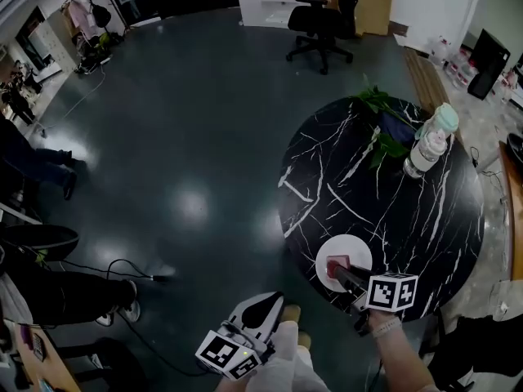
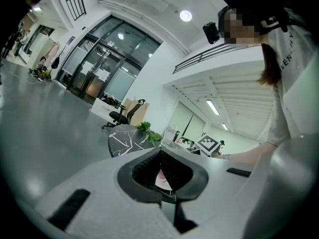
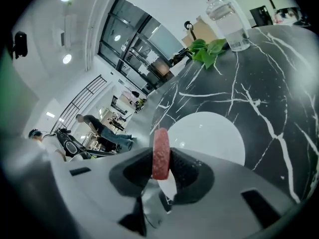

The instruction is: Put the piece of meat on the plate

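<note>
A round slice of red meat (image 3: 160, 151) stands on edge between the pads of my right gripper (image 3: 160, 159), which is shut on it. In the head view the meat (image 1: 336, 265) hangs just over the near part of a white plate (image 1: 357, 251) on the black marble table (image 1: 368, 186), with the right gripper (image 1: 337, 273) reaching in from the table's near edge. The plate (image 3: 209, 133) lies bare right ahead of the jaws. My left gripper (image 1: 276, 299) hangs off the table over the floor, shut and holding nothing, pointing level towards the table (image 2: 124, 136).
A clear water bottle (image 1: 429, 141) and a leafy green sprig (image 1: 380, 113) sit on the far side of the table. An office chair (image 1: 319, 23) stands beyond it. A seated person's legs (image 1: 57, 288) and a floor cable (image 1: 122, 268) are at the left.
</note>
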A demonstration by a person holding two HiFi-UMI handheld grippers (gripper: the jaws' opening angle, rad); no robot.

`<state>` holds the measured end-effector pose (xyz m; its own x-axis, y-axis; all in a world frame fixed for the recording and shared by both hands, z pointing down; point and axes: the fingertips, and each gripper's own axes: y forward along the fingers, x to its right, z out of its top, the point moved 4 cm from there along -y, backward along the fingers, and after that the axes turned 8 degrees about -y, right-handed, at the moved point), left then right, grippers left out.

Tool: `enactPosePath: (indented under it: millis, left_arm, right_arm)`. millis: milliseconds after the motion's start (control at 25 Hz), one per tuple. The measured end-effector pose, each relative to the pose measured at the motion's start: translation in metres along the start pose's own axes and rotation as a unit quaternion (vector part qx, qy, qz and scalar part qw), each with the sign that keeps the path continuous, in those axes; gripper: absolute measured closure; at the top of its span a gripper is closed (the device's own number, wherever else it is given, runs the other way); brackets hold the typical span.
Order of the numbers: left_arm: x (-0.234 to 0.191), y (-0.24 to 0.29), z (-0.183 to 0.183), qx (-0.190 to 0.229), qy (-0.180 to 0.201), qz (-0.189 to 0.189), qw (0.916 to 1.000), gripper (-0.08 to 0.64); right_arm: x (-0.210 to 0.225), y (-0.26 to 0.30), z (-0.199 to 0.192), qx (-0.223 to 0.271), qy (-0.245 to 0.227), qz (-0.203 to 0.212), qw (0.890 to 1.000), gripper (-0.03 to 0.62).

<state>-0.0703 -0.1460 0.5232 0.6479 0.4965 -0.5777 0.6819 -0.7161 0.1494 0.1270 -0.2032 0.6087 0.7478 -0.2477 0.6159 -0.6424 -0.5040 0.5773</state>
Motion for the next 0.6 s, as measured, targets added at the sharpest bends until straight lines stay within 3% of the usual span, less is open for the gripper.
enactPosePath:
  millis: [160, 280, 400, 480, 560, 600]
  left_arm:
    - [-0.010, -0.001, 0.003, 0.006, -0.009, 0.013, 0.9999, 0.552]
    - [-0.013, 0.002, 0.003, 0.005, -0.011, 0.013, 0.9998, 0.552]
    - [-0.011, 0.005, 0.003, 0.002, -0.012, 0.006, 0.9999, 0.552]
    - [-0.009, 0.006, 0.002, 0.003, -0.014, 0.002, 0.9999, 0.552]
    - [-0.007, 0.006, 0.000, 0.001, -0.016, 0.000, 0.9999, 0.552]
    - [-0.006, 0.005, -0.001, 0.000, -0.015, -0.001, 0.9999, 0.552]
  right_arm:
    - [0.005, 0.004, 0.000, -0.031, -0.023, -0.007, 0.999, 0.497]
    - [0.008, 0.005, 0.008, -0.049, -0.091, -0.027, 0.994, 0.495]
    - [0.011, 0.005, 0.015, -0.057, -0.171, -0.061, 0.982, 0.485]
    - [0.015, 0.003, 0.020, -0.057, -0.206, -0.090, 0.973, 0.447]
    - [0.018, 0.000, 0.023, -0.045, -0.221, -0.114, 0.967, 0.358]
    - [0.018, -0.004, 0.023, -0.036, -0.222, -0.122, 0.967, 0.346]
